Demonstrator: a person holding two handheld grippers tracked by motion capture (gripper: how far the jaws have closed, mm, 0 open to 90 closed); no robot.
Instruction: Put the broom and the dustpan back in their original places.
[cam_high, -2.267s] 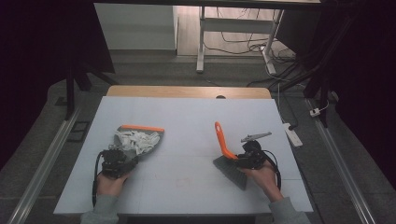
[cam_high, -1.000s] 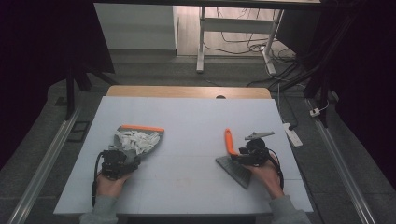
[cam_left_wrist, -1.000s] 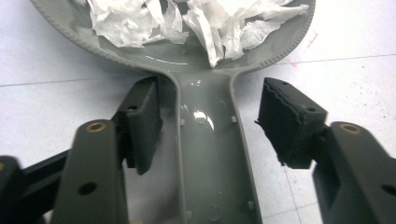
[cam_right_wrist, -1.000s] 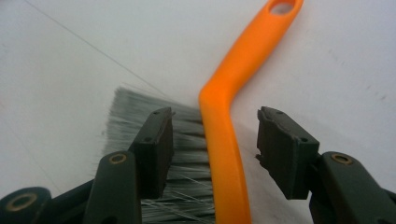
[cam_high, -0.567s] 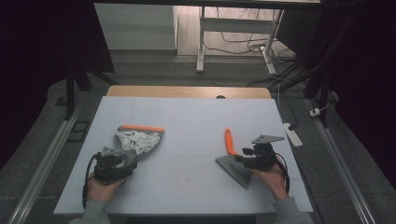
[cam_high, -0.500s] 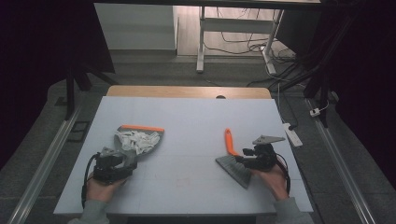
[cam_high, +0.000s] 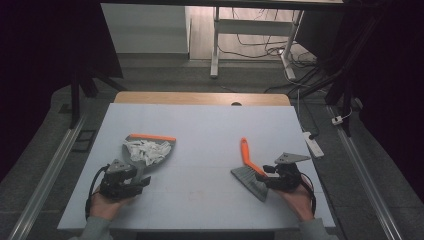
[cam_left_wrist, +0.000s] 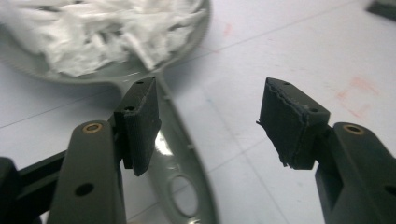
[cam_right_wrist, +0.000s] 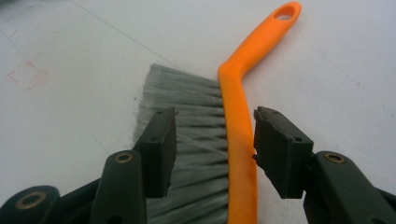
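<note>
The right hand-held gripper (cam_right_wrist: 215, 149) has let go of the orange brush (cam_right_wrist: 236, 140), its jaws closing a little. The left hand-held gripper (cam_left_wrist: 208, 123) is open beside the dustpan (cam_left_wrist: 182, 154) handle, maybe touching it.

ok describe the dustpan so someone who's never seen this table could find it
On the white table, look at its left half, just ahead of the left gripper. The grey dustpan lies there, heaped with white paper scraps and edged with an orange lip, unlike the orange-handled brush opposite.
</note>
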